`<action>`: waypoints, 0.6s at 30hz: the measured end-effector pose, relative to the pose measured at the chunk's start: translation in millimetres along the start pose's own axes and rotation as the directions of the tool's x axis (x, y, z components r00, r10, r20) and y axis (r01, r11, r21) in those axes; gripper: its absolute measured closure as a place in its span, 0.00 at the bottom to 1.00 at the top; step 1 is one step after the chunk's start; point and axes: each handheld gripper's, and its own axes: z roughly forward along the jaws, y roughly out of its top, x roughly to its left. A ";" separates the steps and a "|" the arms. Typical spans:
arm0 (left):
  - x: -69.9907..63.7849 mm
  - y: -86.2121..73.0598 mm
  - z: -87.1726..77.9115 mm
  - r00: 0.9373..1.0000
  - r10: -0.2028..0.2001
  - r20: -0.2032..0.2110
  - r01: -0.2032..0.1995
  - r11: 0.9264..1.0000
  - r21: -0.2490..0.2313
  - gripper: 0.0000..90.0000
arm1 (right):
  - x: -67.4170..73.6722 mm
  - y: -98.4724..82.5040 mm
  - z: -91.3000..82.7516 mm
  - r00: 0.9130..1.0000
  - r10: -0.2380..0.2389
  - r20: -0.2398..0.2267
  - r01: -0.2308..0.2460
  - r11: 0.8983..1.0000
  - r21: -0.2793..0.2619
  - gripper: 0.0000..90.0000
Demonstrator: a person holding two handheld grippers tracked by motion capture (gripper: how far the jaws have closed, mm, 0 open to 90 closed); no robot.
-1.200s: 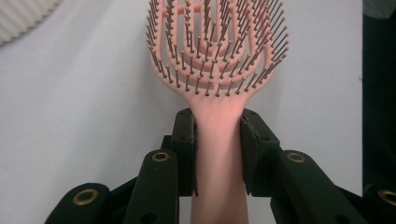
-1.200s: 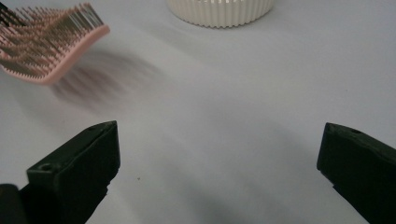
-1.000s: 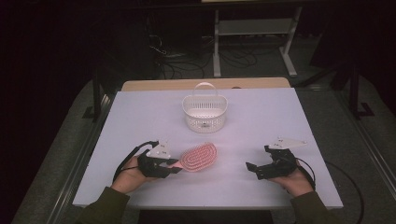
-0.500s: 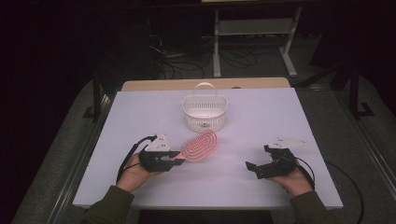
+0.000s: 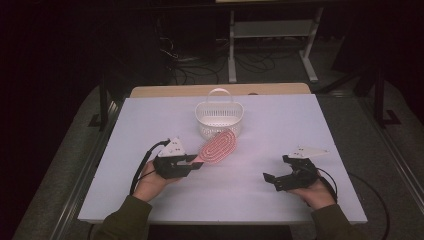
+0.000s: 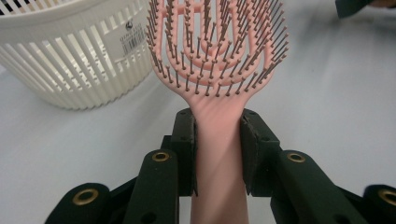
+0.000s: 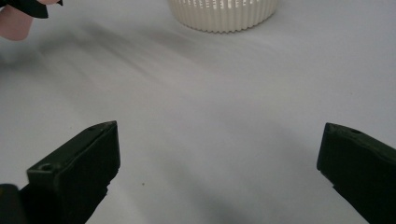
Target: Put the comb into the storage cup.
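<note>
Pink and plastic, the oval hairbrush with brown bristles sits just left of the middle of the high view, with its handle squeezed tight between the two black pads of the left claw. In the left gripper view the handle stands right between the pads, and the bristly head points up at the top of the frame.

A second ago the brush head lay lower and flatter, pointing off to the right. Now it has swung up and points toward the white plastic basket with slots and a handle. Its tip reaches the basket's near wall, but I cannot tell if it touches. The left hand has moved up the frame a little with it.

The right claw has stayed in the same spot at the lower right, its jaws wide apart with nothing in them. The pale bench lies under it.
</note>
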 end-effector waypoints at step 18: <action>5.6 -2.3 6.2 0.997 -0.073 -0.034 0.070 0.992 -0.105 0.78 | 3.6 7.7 -1.5 1.000 0.009 -0.023 -0.009 1.000 -0.012 0.00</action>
